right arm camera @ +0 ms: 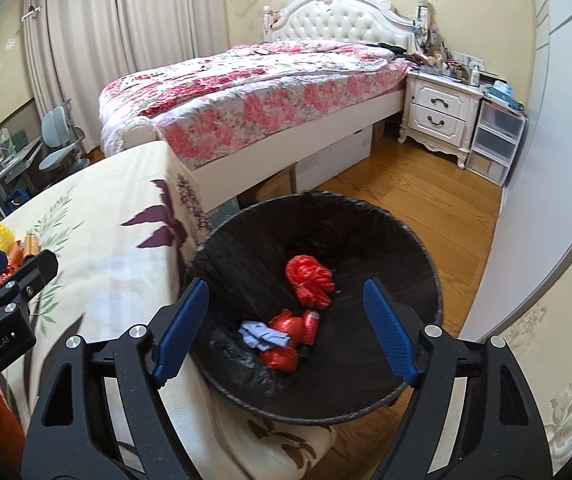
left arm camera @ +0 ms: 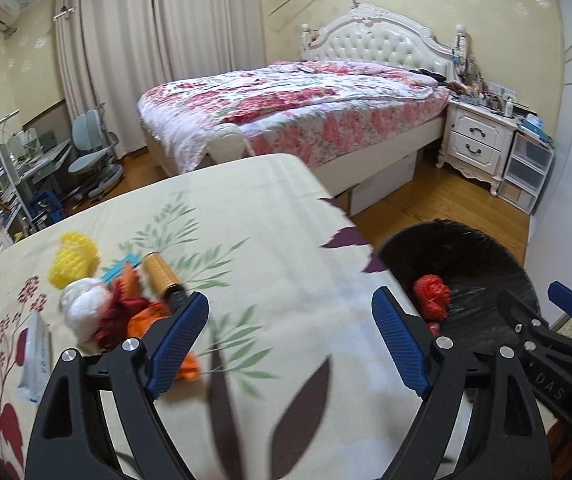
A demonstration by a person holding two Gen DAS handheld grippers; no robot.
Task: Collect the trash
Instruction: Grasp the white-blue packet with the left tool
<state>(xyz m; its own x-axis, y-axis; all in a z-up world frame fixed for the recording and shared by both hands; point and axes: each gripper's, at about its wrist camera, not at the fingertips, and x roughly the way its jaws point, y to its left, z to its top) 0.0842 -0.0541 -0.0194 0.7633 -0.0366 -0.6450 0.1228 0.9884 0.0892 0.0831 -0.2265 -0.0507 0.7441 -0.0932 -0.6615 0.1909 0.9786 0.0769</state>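
Here the cloth-covered counter [left arm camera: 213,216], cream with printed leaves and red flowers, fills the left wrist view, and its right edge runs just beside a black-lined trash bin [right arm camera: 414,248] that stands on the wooden floor [right arm camera: 418,196]. Beyond both stands a bed [left arm camera: 286,112] with a pink floral cover.

Inside the bin lie a red net ball [right arm camera: 309,280] toward the far side and, nearer, a pale blue scrap [right arm camera: 262,335] touching more crumpled red pieces [right arm camera: 286,338].

On the counter near its left edge sits a loose heap of trash: a yellow foam net [left arm camera: 73,259], a white wad [left arm camera: 85,305] touching it, orange and dark red scraps [left arm camera: 127,304], a small blue piece [left arm camera: 119,269] and a gold thread spool [left arm camera: 161,276] lying on its side. A clear plastic bag [left arm camera: 37,354] lies apart, closer to the left edge.

The left gripper [left arm camera: 290,338] hovers over the counter, its blue fingers [left arm camera: 177,340] spread wide and empty, the left one just beside the heap. The right gripper [right arm camera: 286,328] hangs above the bin's near rim, its fingers [right arm camera: 390,330] likewise wide apart and holding nothing.
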